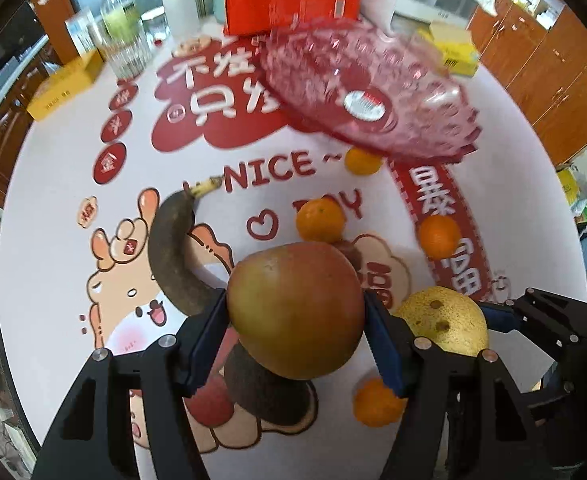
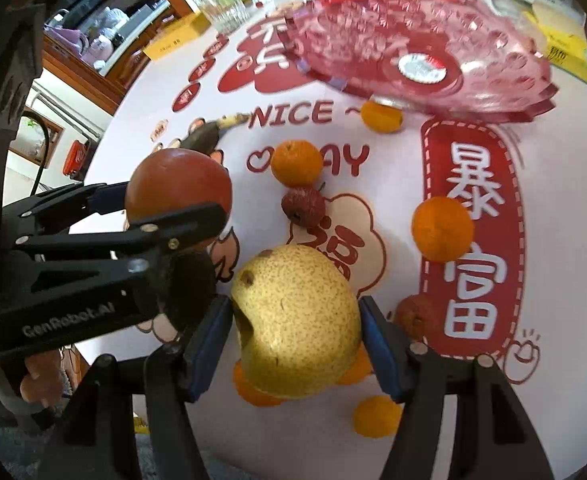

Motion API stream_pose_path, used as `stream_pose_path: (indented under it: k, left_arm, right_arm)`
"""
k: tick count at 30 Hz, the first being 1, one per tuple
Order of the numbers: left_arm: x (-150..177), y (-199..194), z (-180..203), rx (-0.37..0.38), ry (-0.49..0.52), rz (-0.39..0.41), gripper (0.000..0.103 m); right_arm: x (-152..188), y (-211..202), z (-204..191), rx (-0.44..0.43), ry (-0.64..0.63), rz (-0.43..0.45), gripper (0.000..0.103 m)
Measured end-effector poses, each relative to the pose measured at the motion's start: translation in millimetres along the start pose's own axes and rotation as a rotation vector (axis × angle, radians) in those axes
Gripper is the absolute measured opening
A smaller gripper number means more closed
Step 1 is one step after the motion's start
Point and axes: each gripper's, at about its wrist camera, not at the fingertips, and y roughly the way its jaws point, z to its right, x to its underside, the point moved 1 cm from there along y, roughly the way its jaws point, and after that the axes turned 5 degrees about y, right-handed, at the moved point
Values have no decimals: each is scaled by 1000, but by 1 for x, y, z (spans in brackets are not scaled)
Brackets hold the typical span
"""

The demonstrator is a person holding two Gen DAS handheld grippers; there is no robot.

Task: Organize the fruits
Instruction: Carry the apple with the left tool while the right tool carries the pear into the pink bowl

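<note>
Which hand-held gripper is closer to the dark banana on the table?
Left. The left hand-held gripper, holding the apple, is right beside the banana; the right one, holding the pear, is beyond it.

Glossy embossed pink glass bowl (image 1: 369, 92), speckled matt pear (image 2: 297, 320), smooth apple (image 1: 297, 308).

"NICE ~" and "DAY" printed in red on tablecloth (image 2: 373, 168), centre of frame. "暴富" in white on red banner print, right side. "GenRobot.AI" on left gripper (image 2: 229, 210) body, lower left.
</note>
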Motion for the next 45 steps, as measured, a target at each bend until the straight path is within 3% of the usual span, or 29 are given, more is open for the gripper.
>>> stream_pose_path:
  k: [10, 17, 26, 31, 35, 38, 45]
  left_arm:
    - [16, -70, 36, -8, 21, 120, 65]
    - [3, -111, 56, -41, 48, 197, 65]
    - [-55, -177, 57, -115, 73, 345, 65]
    - [-99, -192, 52, -144, 79, 405, 65]
    - [-135, -179, 45, -155, 83, 420, 65]
    - [-156, -151, 39, -149, 83, 399, 65]
    - [-185, -36, 21, -74, 71, 236, 65]
  right_arm:
    - [19, -63, 2, 7, -24, 128, 64]
    - [12, -123, 9, 51, -48, 248, 64]
    - [-42, -207, 7, 155, -107, 469, 64]
    - [-84, -225, 6, 177, -109, 541, 64]
    - [-124, -214, 13, 180, -78, 560, 64]
    - [-149, -194, 24, 188, -46, 525, 64]
    - [-185, -94, 62, 247, 35, 371, 65]
